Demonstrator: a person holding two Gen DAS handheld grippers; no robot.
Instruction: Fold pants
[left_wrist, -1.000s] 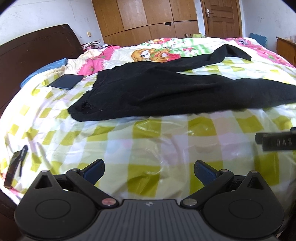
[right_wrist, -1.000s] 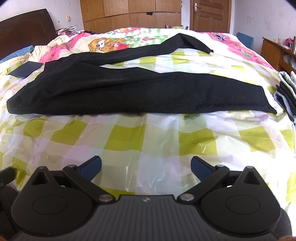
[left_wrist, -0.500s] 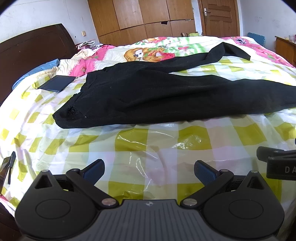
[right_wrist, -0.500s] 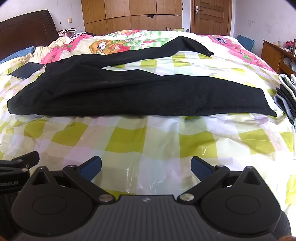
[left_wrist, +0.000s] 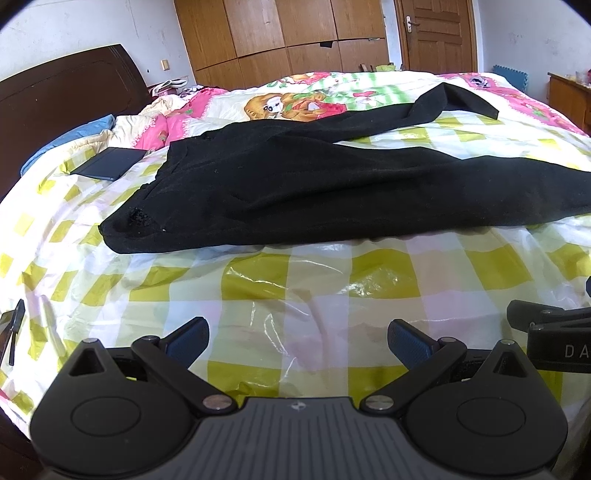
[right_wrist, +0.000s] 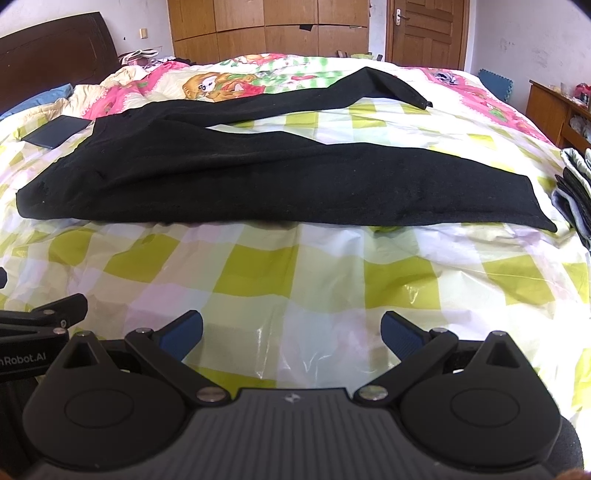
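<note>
**Black pants spread on the bed, both grippers wide and empty**

The pants (left_wrist: 332, 184) (right_wrist: 229, 184) lie unfolded across a bed (left_wrist: 314, 280) (right_wrist: 258, 273) covered by a glossy yellow-and-white checked sheet. The waist is at the left, toward the dark headboard (left_wrist: 66, 92). One leg runs straight to the right, its hem near the bed's right side in the right wrist view. The other leg angles away toward the far side, with its end bent back over itself. The two legs split apart, leaving a wedge of checked sheet between them.

The left gripper (left_wrist: 297, 341) hovers over bare sheet, short of the near edge of the pants, jaws spread wide with nothing between them. The right gripper (right_wrist: 291, 330) is likewise wide and empty, also short of the pants. Each gripper's body shows at the edge of the other's view, so they sit side by side.

A dark flat case (left_wrist: 109, 168) (right_wrist: 55, 131) lies just beyond the waist, near a blue pillow (left_wrist: 70, 138). A stack of folded clothes (right_wrist: 574, 192) sits at the right, close to the straight leg's hem.
</note>
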